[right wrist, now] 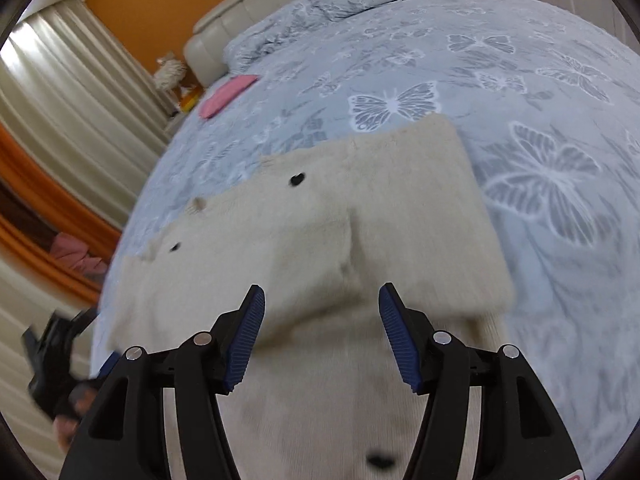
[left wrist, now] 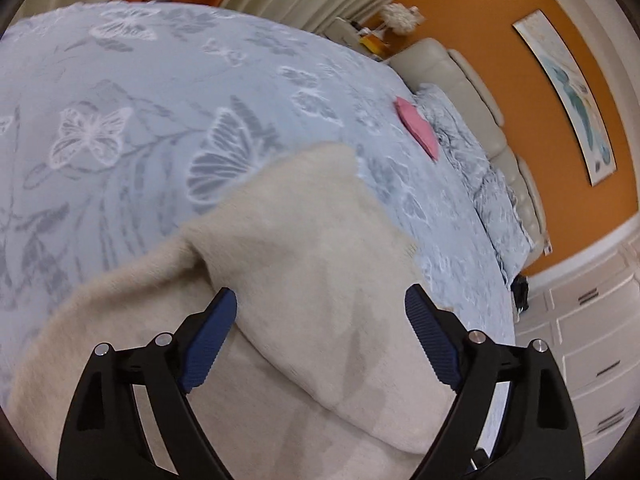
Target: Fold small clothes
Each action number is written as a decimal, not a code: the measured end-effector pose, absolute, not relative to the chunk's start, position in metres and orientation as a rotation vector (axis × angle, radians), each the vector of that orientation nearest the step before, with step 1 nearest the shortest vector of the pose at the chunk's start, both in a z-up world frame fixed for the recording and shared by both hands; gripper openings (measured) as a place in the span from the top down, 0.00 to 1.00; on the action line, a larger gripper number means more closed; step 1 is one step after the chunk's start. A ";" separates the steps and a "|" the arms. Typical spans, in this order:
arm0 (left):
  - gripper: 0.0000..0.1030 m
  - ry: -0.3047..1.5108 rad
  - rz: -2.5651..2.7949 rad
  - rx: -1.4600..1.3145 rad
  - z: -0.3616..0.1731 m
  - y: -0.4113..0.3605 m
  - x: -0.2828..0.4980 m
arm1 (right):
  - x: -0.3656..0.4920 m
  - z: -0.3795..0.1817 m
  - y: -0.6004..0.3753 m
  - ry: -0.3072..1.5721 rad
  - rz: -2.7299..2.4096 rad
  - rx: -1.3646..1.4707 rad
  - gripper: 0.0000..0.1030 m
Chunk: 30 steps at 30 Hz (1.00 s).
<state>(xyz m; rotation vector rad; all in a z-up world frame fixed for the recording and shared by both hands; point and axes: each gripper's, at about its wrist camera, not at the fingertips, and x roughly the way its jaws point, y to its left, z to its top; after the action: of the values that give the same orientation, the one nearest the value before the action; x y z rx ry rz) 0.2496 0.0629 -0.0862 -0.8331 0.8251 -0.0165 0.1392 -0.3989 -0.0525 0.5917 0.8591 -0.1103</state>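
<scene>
A cream knit garment with black buttons lies on the bed, partly folded, a layer turned over on itself. It also shows in the right wrist view. My left gripper is open, its blue pads spread above the garment's folded layer, holding nothing. My right gripper is open above the garment's near part, empty. The other gripper shows blurred at the left edge of the right wrist view.
The bed has a light blue butterfly-print cover. A folded pink cloth lies near the pillows; it shows in the right wrist view too. A cream headboard, curtains and white drawers surround the bed.
</scene>
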 end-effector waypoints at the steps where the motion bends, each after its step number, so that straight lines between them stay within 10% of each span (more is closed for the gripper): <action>1: 0.19 0.814 -0.008 -0.855 -0.087 0.067 0.251 | 0.149 -0.060 -0.397 0.875 -0.117 0.596 0.43; 4: 0.19 0.820 0.019 -0.873 -0.093 0.070 0.257 | 0.167 -0.081 -0.387 0.927 -0.117 0.614 0.58; 5: 0.19 0.831 0.024 -0.882 -0.097 0.072 0.255 | 0.171 -0.083 -0.381 0.932 -0.108 0.600 0.89; 15: 0.16 0.800 -0.014 -0.932 -0.097 0.074 0.252 | 0.180 0.059 -0.372 0.603 0.019 0.439 0.92; 23: 0.17 0.859 -0.040 -0.933 -0.114 0.061 0.261 | 0.192 -0.055 -0.426 0.890 -0.112 0.468 0.92; 30: 0.66 0.793 -0.034 -0.914 -0.113 0.070 0.259 | 0.185 -0.054 -0.441 0.834 -0.120 0.465 0.92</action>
<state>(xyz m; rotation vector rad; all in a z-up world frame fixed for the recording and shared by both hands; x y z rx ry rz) 0.2591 0.0701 -0.1134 -0.9140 0.7934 -0.0337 0.1847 -0.4409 -0.0541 0.4651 0.8343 -0.1195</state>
